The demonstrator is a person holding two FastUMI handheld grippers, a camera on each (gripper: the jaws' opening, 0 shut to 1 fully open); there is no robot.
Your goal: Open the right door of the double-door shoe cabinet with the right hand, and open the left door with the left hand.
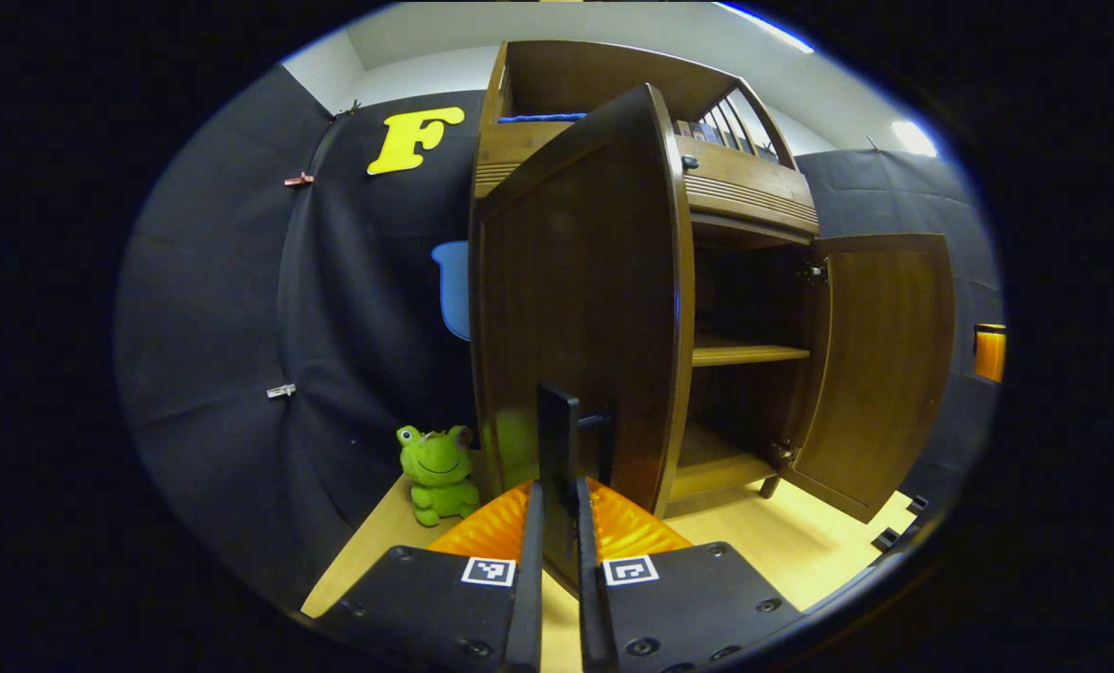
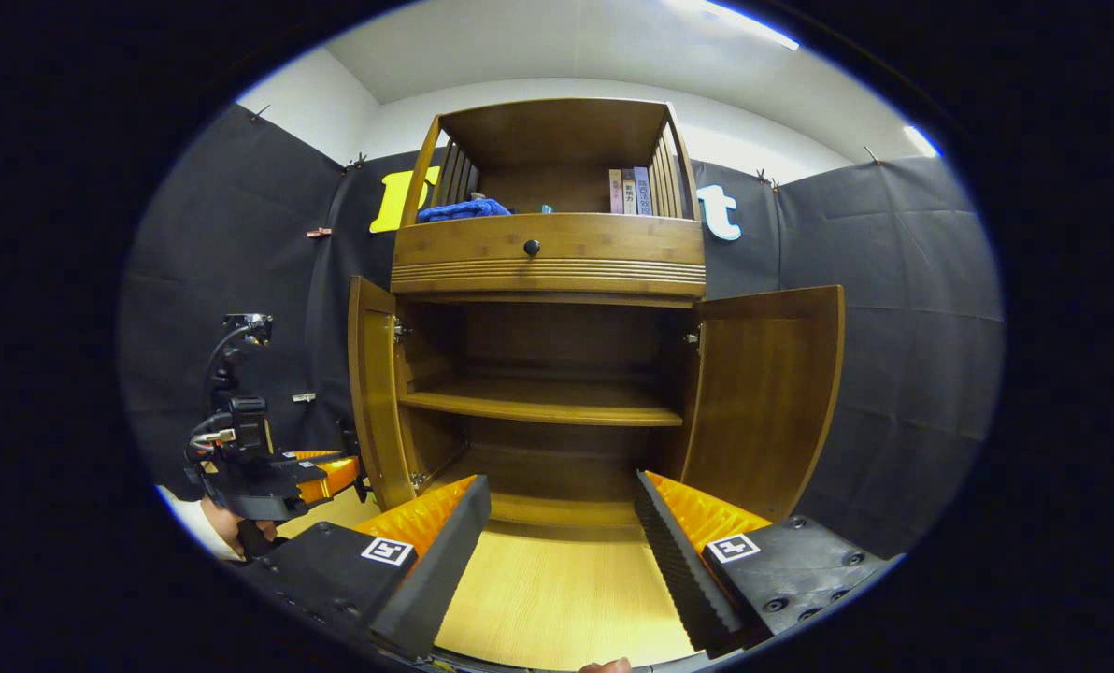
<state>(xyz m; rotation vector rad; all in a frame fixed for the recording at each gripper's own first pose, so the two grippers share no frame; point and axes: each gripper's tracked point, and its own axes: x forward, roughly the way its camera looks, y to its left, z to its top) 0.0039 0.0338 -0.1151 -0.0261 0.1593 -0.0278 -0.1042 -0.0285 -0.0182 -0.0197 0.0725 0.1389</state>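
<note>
The shoe cabinet [image 2: 549, 252] stands on a pale wooden floor [image 2: 557, 598] with both lower doors swung out. In the left gripper view, the left gripper [image 1: 558, 486] has its fingers drawn narrow around the dark handle [image 1: 557, 439] on the left door [image 1: 576, 308], both pads pressing it. The right door [image 1: 879, 365] hangs wide open beyond, showing the inner shelf [image 1: 749, 353]. In the right gripper view, the right gripper [image 2: 562, 523] is spread wide and holds nothing, facing the open cabinet from the front (a drawer knob [image 2: 531, 247] sits above the shelves). A green frog plush [image 1: 437, 472] sits beside the cabinet's left side.
</note>
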